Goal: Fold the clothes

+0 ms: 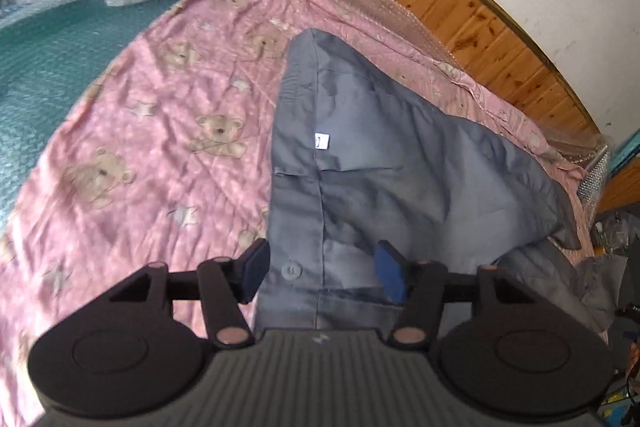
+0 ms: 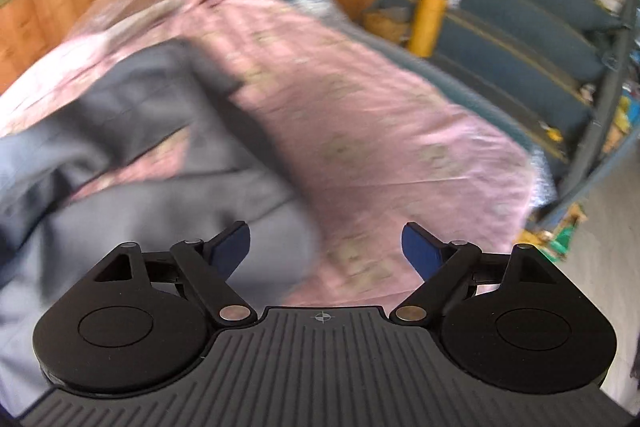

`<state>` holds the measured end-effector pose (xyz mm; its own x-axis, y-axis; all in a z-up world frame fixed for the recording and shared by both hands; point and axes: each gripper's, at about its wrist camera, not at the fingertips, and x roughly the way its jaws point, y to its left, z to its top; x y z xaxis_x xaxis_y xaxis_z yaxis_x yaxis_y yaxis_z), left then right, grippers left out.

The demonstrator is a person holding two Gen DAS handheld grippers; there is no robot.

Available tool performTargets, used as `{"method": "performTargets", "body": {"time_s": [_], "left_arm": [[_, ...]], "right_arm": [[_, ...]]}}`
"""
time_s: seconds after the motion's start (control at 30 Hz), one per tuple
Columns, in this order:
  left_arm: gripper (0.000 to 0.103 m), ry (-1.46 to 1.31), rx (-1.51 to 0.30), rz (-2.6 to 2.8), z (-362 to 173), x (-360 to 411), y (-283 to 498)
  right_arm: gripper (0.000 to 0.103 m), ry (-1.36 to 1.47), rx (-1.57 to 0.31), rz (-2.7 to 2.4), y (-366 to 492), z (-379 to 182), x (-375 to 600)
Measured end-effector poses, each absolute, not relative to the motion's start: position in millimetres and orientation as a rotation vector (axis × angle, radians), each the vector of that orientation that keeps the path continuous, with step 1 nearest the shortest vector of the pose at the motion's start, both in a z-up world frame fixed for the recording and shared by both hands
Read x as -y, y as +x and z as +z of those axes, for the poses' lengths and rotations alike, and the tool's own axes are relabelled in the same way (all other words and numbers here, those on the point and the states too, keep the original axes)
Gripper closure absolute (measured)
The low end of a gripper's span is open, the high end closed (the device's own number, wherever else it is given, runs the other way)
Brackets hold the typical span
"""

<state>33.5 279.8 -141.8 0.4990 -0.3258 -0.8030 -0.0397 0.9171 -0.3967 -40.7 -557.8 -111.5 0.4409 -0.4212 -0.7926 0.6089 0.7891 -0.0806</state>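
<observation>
A bed covered by a pink sheet (image 1: pixel 152 131) printed with teddy bears fills most of both views. On it lies the task's thing, a grey garment (image 1: pixel 360 163), probably trousers. It is spread lengthwise near the wooden wall panel (image 1: pixel 460 11), with a button (image 1: pixel 291 271), a seam and a small white label (image 1: pixel 321 141) showing.

The left claw (image 1: pixel 322 277) hovers over the near end of the garment, beside the button. Its jaws stand partly apart, and cloth shows between them, but the blue pads (image 1: pixel 390 275) do not appear to press on it. The right claw (image 2: pixel 326 253) stands wide with nothing in it, above the point where the garment's edge meets the pink sheet.

The step in hand seems to be taking a fresh hold on the near end to start a fold. To do it well, each claw should probably close on 1 corner of the same edge, catching every layer. The cloth could then be lifted evenly, so that the fold lands square and the loose, rumpled part at the right (image 1: pixel 560 267) gets smoothed first.

Much is hard to make out. The right wrist view is heavily smeared by motion, so the garment (image 2: pixel 132 147) there is only a dark grey shape with unclear folds. The garment's nearest edge is hidden under both claw bodies. Its far right part is cut off by clutter. The person holding the claws is not in view. Shelves (image 2: pixel 520 27) beside the bed are blurred.
</observation>
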Motion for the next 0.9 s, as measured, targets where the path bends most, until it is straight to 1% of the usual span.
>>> {"method": "performTargets", "body": {"time_s": [0.1, 0.17, 0.23, 0.27, 0.3, 0.33, 0.43, 0.47, 0.5, 0.53, 0.57, 0.6, 0.63, 0.73, 0.77, 0.8, 0.87, 0.9], "left_arm": [[0.045, -0.32, -1.11, -0.164, -183, -265, 74], [0.05, -0.312, -1.137, -0.189, -201, -259, 86], [0.055, -0.31, -1.134, -0.227, -206, -253, 91], [0.082, -0.307, -1.133, -0.243, -206, -251, 93], [0.099, -0.305, -1.131, -0.259, -207, -248, 94], [0.103, -0.297, -1.112, -0.272, -203, -246, 93], [0.102, -0.258, -1.035, -0.329, -183, -242, 84], [0.1, -0.226, -1.026, -0.314, -180, -243, 84], [0.096, -0.182, -1.018, -0.287, -179, -244, 85], [0.083, -0.152, -1.009, -0.252, -180, -247, 89], [0.06, -0.131, -1.001, -0.213, -184, -251, 95], [0.05, -0.144, -1.001, -0.189, -189, -258, 102], [0.043, -0.179, -1.008, -0.173, -194, -266, 109], [0.043, -0.316, -1.065, -0.209, -213, -279, 129], [0.045, -0.331, -1.058, -0.237, -214, -276, 129], [0.048, -0.346, -1.05, -0.266, -215, -273, 130], [0.072, -0.346, -1.018, -0.291, -210, -268, 127], [0.078, -0.342, -0.99, -0.3, -204, -266, 125]], "right_arm": [[0.015, 0.173, -0.916, -0.52, -25, -111, 515], [0.012, 0.135, -0.913, -0.446, -19, -110, 489], [0.011, 0.115, -0.91, -0.396, -16, -111, 467], [0.011, 0.116, -0.909, -0.389, -16, -112, 459], [0.011, 0.124, -0.913, -0.392, -17, -113, 455], [0.011, 0.14, -0.923, -0.398, -19, -115, 451], [0.011, 0.192, -0.944, -0.437, -28, -121, 452], [0.011, 0.205, -0.951, -0.447, -31, -123, 454], [0.011, 0.214, -0.957, -0.453, -33, -125, 455], [0.011, 0.217, -0.964, -0.453, -35, -127, 454], [0.011, 0.217, -0.973, -0.45, -36, -129, 454], [0.011, 0.216, -0.984, -0.443, -35, -130, 452], [0.011, 0.213, -0.994, -0.433, -33, -132, 448], [0.011, 0.19, -1.003, -0.386, -28, -131, 430], [0.011, 0.177, -1.0, -0.369, -26, -129, 423], [0.011, 0.164, -0.996, -0.354, -24, -127, 418], [0.011, 0.143, -0.986, -0.331, -23, -122, 409], [0.011, 0.138, -0.981, -0.323, -23, -120, 407]]}}
